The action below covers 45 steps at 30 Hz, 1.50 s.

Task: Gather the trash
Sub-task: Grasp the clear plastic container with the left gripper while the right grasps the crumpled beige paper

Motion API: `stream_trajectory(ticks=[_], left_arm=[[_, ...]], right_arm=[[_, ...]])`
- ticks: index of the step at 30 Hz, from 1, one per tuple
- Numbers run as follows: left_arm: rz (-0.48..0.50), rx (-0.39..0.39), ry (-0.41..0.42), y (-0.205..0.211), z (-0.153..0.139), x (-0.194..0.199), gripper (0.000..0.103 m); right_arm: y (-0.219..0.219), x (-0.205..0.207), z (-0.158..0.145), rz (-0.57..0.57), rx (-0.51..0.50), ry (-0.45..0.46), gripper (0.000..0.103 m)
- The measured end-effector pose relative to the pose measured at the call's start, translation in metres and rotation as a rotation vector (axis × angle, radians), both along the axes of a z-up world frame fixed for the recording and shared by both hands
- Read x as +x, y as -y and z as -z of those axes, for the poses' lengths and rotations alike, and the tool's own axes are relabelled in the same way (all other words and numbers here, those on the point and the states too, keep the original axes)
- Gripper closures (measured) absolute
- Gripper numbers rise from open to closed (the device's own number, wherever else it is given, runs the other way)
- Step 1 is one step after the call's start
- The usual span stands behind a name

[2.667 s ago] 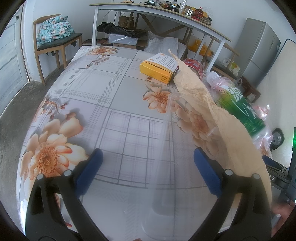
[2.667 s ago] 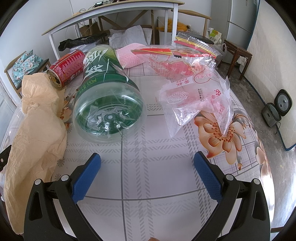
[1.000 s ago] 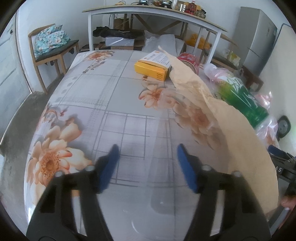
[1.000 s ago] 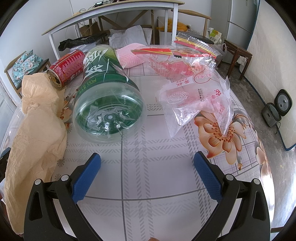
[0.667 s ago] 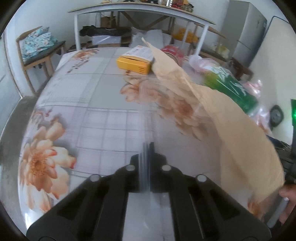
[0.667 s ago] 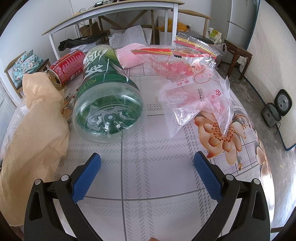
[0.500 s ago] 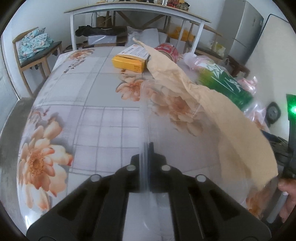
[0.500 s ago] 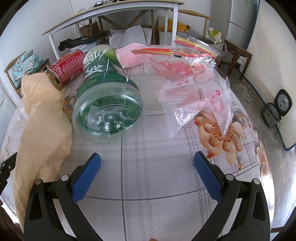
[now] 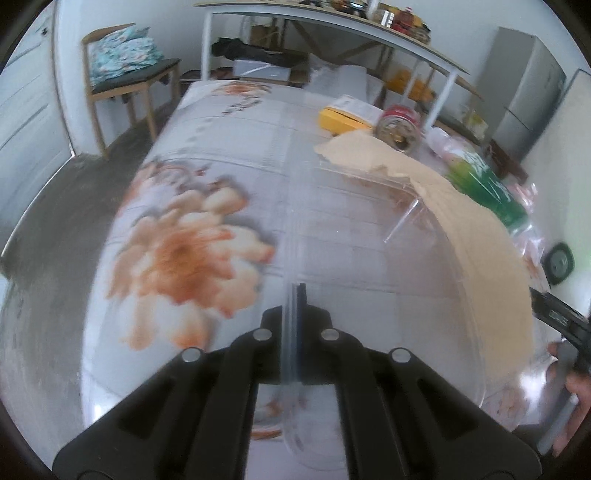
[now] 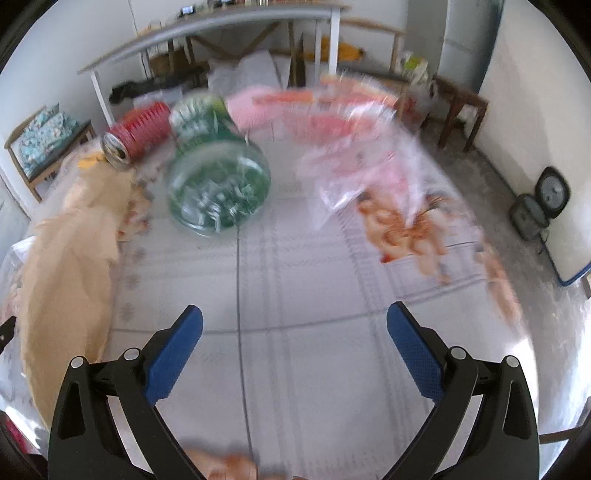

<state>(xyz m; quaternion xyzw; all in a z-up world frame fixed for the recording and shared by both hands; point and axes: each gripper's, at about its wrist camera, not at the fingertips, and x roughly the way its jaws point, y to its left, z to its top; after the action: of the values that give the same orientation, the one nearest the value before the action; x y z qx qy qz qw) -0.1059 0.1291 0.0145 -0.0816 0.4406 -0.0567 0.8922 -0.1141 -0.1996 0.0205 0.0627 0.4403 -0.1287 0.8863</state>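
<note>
My left gripper [image 9: 294, 295] is shut on the edge of a clear plastic bag [image 9: 417, 295] that holds a tan paper sheet [image 9: 480, 251]. The bag hangs open to the right over the flowered table [image 9: 221, 155]. My right gripper [image 10: 294, 328] is open and empty above the table. Ahead of it lie a green plastic bottle [image 10: 218, 188], a red can [image 10: 136, 133] and clear pink-printed wrappers [image 10: 369, 162]. The tan paper [image 10: 70, 273] shows at its left. The can [image 9: 400, 127], the bottle [image 9: 487, 184] and a yellow box [image 9: 347, 114] lie beyond the bag.
A wooden chair [image 9: 125, 77] with a cushion stands at the far left. A long white-legged table [image 9: 332, 22] with clutter under it stands behind. A grey fridge [image 9: 528, 81] is at the right. A small round appliance [image 10: 546, 203] sits on the floor.
My left gripper closed on the clear bag's edge and has lifted and swung it left, spreading the bag. My right gripper has just drawn back and up from the bottle; its view is blurred.
</note>
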Motion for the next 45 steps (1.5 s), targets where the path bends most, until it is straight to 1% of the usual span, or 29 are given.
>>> stream_trajectory(ticks=[2, 5, 6, 8, 9, 14, 15, 18, 21, 22, 23, 24, 26, 28, 29, 30, 32, 33, 35, 38, 42, 45], left_arm=[[-0.031, -0.001, 0.017, -0.013, -0.004, -0.004, 0.103], [-0.056, 0.006, 0.039, -0.025, -0.007, -0.009, 0.103], [-0.058, 0.005, 0.037, -0.028, -0.007, -0.01, 0.103], [-0.065, -0.005, 0.03, -0.032, -0.007, -0.008, 0.103], [-0.065, -0.021, 0.026, -0.035, -0.006, -0.007, 0.103], [-0.068, -0.028, 0.011, -0.038, -0.002, -0.005, 0.103], [-0.067, -0.028, 0.01, -0.037, -0.002, -0.005, 0.103], [-0.065, -0.03, 0.008, -0.037, -0.001, -0.004, 0.103], [-0.067, -0.045, 0.005, -0.038, 0.0, -0.004, 0.103], [-0.067, -0.052, 0.004, -0.038, 0.0, -0.003, 0.103], [-0.067, -0.059, 0.003, -0.039, 0.001, -0.003, 0.103], [-0.064, -0.07, 0.001, -0.04, 0.001, -0.003, 0.103], [-0.064, -0.079, 0.001, -0.041, 0.002, -0.002, 0.103], [-0.064, -0.083, 0.004, -0.041, 0.001, -0.003, 0.103], [-0.062, -0.086, 0.005, -0.041, 0.001, -0.003, 0.103], [-0.06, -0.088, 0.006, -0.041, 0.001, -0.003, 0.103], [-0.057, -0.091, 0.009, -0.041, 0.001, -0.003, 0.103], [-0.056, -0.094, 0.013, -0.041, 0.0, -0.003, 0.103], [-0.052, -0.105, 0.019, -0.042, -0.001, -0.003, 0.103], [-0.042, -0.103, 0.034, -0.04, -0.004, -0.005, 0.103], [-0.023, -0.106, 0.049, -0.035, -0.009, -0.007, 0.103], [-0.014, -0.118, 0.061, -0.033, -0.019, -0.01, 0.103]], right_arm=[[-0.006, -0.016, -0.018, 0.025, -0.024, 0.063, 0.006], [-0.013, -0.02, -0.036, 0.006, 0.025, 0.103, 0.006], [-0.022, -0.017, -0.043, -0.023, 0.044, 0.108, 0.006], [-0.043, -0.005, -0.051, -0.093, 0.051, 0.103, 0.006], [-0.061, 0.007, -0.053, -0.149, 0.054, 0.1, 0.006], [-0.114, 0.05, -0.042, -0.266, 0.034, 0.045, 0.006], [-0.121, 0.057, -0.038, -0.287, 0.044, 0.039, 0.006], [-0.134, 0.074, -0.026, -0.31, 0.042, 0.005, 0.006], [-0.139, 0.085, -0.014, -0.31, 0.005, -0.026, 0.006], [-0.139, 0.086, -0.011, -0.314, -0.001, -0.029, 0.008], [-0.138, 0.084, -0.01, -0.322, 0.006, -0.028, 0.017], [-0.137, 0.084, -0.007, -0.336, 0.031, -0.036, 0.024], [-0.135, 0.084, 0.0, -0.358, 0.071, -0.065, 0.048], [-0.136, 0.084, 0.008, -0.369, 0.067, -0.085, 0.057], [-0.137, 0.081, 0.008, -0.375, 0.052, -0.076, 0.065], [-0.137, 0.08, 0.008, -0.382, 0.062, -0.074, 0.069], [-0.138, 0.075, 0.006, -0.39, 0.053, -0.067, 0.092], [-0.138, 0.071, 0.004, -0.393, 0.04, -0.053, 0.094], [-0.137, 0.064, 0.001, -0.407, 0.056, -0.04, 0.096], [-0.134, 0.048, -0.009, -0.414, 0.076, -0.009, 0.096], [-0.128, 0.028, -0.031, -0.423, 0.091, 0.032, 0.097], [-0.124, 0.014, -0.051, -0.436, 0.074, 0.053, 0.097]])
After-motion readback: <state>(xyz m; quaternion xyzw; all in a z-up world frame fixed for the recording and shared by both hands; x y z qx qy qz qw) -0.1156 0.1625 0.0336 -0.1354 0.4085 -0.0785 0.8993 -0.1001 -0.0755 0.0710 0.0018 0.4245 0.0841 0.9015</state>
